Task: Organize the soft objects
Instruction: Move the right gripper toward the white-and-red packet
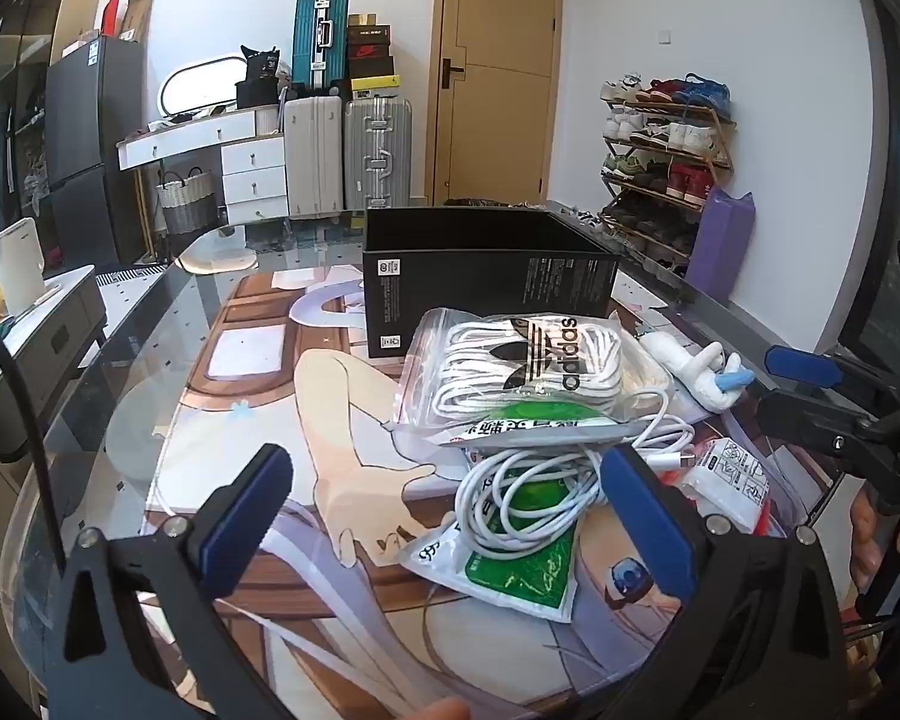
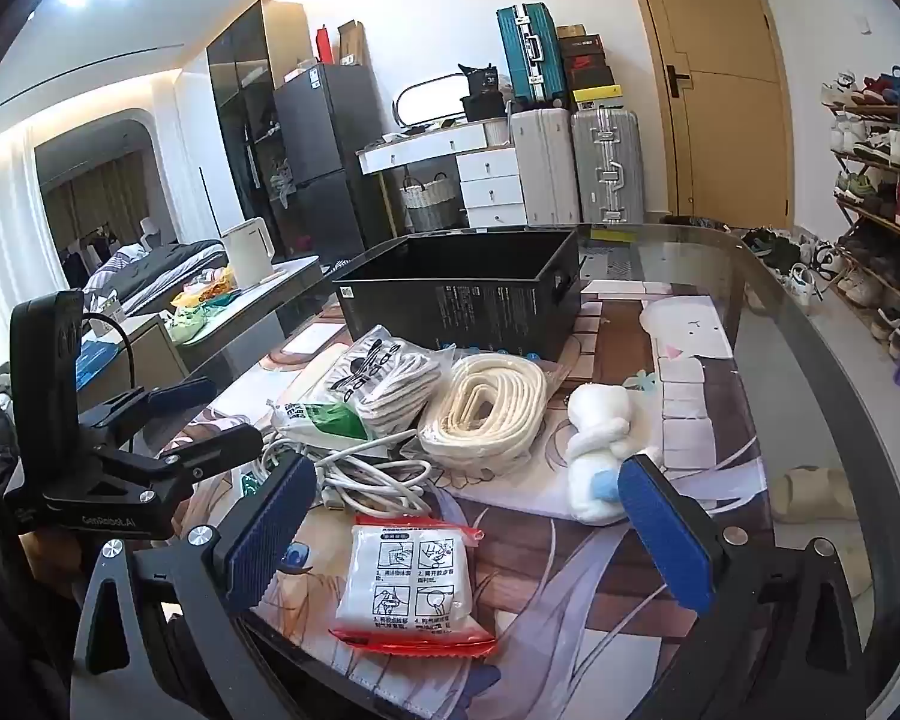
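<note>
Both your grippers, left [image 1: 444, 516] and right [image 2: 468, 534], hang wide open and empty over the pile. The cable [image 1: 522, 492], laces bag [image 1: 528, 366], packet [image 2: 408, 582] and plush toy [image 2: 600, 450] lie loose on the mat, just before the open black box [image 2: 462, 294], which looks set there to receive them.

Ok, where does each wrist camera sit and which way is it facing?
Left wrist: behind the open left gripper, facing the white cable, laces bag and black box; right gripper shows at right.
Right wrist: behind the open right gripper, above the mask packet; left gripper shows at left.
Shared: box, laces, cable, plush toy.
</note>
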Demonstrator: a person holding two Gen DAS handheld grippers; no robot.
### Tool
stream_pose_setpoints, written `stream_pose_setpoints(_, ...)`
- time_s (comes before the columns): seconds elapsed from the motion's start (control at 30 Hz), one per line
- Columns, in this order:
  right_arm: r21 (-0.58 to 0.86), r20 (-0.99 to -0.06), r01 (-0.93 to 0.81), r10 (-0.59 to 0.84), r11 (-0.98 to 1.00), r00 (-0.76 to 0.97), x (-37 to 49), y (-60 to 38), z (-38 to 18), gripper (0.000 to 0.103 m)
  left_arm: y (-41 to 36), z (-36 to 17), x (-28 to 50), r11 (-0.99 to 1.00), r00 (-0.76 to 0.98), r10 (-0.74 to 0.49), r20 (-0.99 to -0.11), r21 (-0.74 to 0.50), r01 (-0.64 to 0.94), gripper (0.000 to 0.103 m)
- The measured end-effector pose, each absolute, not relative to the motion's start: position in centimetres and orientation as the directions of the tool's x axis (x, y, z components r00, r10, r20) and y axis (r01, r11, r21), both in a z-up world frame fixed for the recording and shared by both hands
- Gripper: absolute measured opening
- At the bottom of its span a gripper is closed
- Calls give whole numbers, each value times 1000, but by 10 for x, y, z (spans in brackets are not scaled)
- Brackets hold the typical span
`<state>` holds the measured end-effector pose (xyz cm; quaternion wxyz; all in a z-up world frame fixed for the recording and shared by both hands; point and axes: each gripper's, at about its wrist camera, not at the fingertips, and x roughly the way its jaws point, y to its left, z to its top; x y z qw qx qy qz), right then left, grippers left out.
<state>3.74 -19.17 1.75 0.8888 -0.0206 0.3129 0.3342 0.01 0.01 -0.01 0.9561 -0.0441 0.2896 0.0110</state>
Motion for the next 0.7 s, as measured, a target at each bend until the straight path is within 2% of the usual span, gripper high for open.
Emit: stream_pose_setpoints(0.7, 162, -579, -608, 574, 777, 579, 39, -189, 11, 103, -3, 2, -2, 998, 840, -2, -543, -59, -36, 103)
